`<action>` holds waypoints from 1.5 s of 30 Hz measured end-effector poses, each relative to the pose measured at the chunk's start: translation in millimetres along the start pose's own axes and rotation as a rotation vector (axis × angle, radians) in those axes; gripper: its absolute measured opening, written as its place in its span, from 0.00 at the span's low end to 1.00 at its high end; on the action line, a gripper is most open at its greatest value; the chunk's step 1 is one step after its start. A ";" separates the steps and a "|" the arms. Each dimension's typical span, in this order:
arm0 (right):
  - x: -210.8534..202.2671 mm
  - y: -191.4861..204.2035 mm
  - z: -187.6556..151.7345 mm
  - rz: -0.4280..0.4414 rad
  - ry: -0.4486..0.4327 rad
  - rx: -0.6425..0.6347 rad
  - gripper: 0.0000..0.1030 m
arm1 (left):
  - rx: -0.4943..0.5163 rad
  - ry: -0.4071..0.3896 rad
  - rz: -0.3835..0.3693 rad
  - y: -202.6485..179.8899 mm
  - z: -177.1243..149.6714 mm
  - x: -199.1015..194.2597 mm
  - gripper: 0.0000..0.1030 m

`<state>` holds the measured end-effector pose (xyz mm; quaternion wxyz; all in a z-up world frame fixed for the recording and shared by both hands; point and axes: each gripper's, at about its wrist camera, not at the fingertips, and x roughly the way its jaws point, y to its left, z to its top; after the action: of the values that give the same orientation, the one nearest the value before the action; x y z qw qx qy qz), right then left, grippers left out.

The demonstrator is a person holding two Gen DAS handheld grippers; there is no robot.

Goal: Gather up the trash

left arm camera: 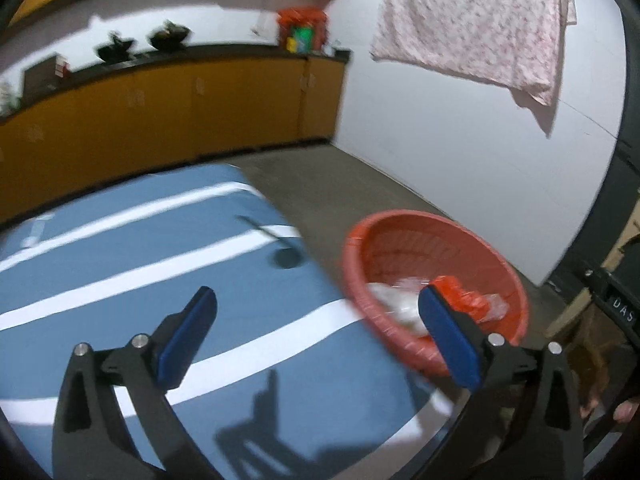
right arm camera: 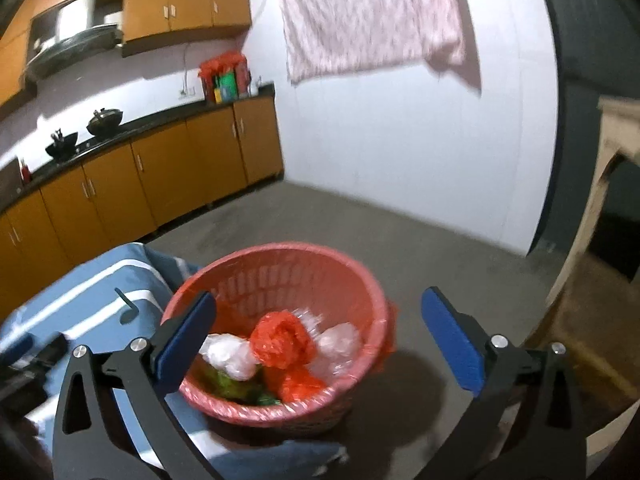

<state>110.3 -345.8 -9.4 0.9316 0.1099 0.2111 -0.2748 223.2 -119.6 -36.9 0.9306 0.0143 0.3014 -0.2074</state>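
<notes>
A red plastic basket stands on the floor beside a blue striped cloth. It holds a crumpled red bag, clear and white plastic wrappers and something green. My right gripper is open and empty, above and in front of the basket. In the left wrist view the basket is at the right with red and clear trash inside. My left gripper is open and empty, over the cloth's right edge, next to the basket.
The blue cloth with white stripes covers a low surface at the left; a dark small object lies on it. Orange kitchen cabinets line the back. A pink cloth hangs on the white wall. Bare concrete floor lies around the basket.
</notes>
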 end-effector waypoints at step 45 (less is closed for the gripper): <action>-164.4 44.2 -67.4 0.224 -0.078 -0.211 0.98 | -0.089 -0.192 0.317 47.7 -102.8 -229.2 0.96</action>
<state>-12.3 -211.2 9.4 0.9703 0.0235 0.1889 -0.1496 17.1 26.0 4.3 0.9758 0.0004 0.2141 -0.0450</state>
